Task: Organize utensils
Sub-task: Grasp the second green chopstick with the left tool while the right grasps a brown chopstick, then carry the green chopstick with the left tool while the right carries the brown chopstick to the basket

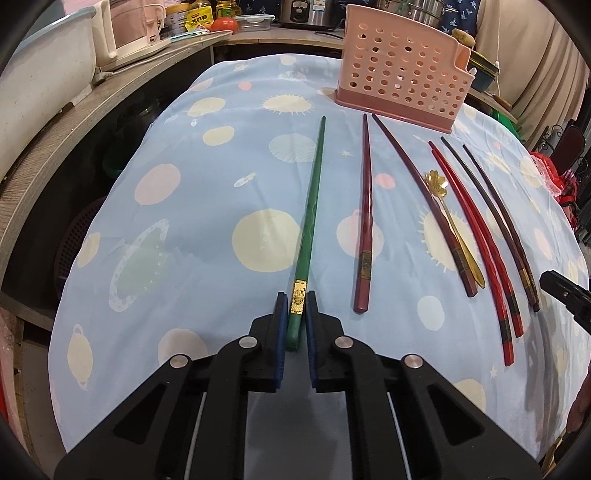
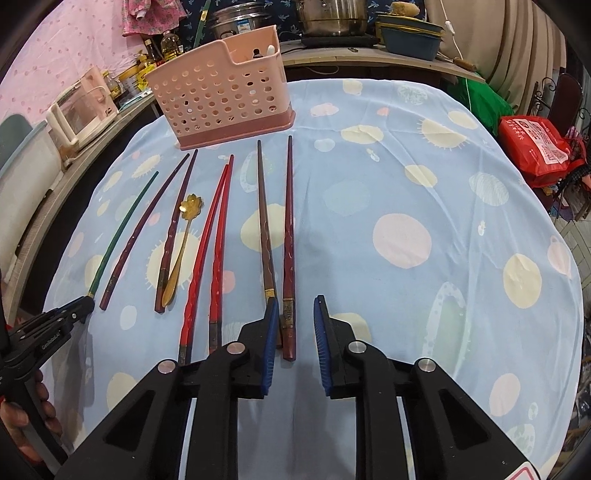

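A pink perforated utensil holder [image 1: 402, 70] [image 2: 221, 99] stands at the far side of the table. Several chopsticks lie in a row before it. My left gripper [image 1: 296, 301] is shut on the near end of a green chopstick [image 1: 312, 206], which lies on the cloth; it also shows in the right wrist view [image 2: 122, 229]. My right gripper [image 2: 295, 308] is open, its fingers either side of the near end of a dark red chopstick [image 2: 289, 236]. A brown chopstick [image 2: 264, 221] lies just left of it. A gold flower spoon [image 1: 452, 221] [image 2: 183, 240] lies among maroon chopsticks.
A pair of bright red chopsticks [image 2: 210, 254] and maroon chopsticks [image 1: 364, 214] lie on the blue patterned tablecloth [image 2: 406, 184]. Counters with appliances, pots and bottles [image 1: 122, 33] ring the table. A red bag [image 2: 535, 144] sits at the right.
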Available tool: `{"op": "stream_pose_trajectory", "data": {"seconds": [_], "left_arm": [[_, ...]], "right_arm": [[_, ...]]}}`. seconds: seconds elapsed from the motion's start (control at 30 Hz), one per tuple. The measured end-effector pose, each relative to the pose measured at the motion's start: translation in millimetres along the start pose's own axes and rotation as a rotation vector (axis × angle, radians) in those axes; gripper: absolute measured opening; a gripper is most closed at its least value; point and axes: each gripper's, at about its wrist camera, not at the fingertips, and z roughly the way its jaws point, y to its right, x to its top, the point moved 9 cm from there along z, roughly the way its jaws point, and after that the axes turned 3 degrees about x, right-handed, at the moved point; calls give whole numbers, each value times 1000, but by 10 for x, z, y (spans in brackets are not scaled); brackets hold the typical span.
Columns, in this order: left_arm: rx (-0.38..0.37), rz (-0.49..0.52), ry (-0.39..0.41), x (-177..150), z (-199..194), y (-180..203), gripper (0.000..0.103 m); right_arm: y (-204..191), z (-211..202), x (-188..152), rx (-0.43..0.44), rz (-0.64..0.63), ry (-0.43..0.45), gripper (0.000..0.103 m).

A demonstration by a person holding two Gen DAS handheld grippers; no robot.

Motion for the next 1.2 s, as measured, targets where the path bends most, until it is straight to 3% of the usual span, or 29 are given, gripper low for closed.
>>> {"op": "stream_pose_trajectory", "data": {"seconds": [0.33, 0.53, 0.67, 0.93, 1.2], "left_arm": [[3, -1, 3, 2, 3, -2, 9], [4, 1, 5, -2, 2, -2, 9], [-5, -6, 0, 4, -7, -8, 9], [-36, -16, -9, -6, -125, 26, 7], [-66, -33, 63, 169, -523, 20, 7]], "right_arm": [[18, 154, -66, -30, -23, -18, 11], [-42, 143, -80, -89, -113, 23, 10], [-52, 118, -82, -84, -118, 21, 7], [-83, -156, -24, -54, -109, 54, 7], [-109, -590, 185, -2, -73, 138, 7]]}}
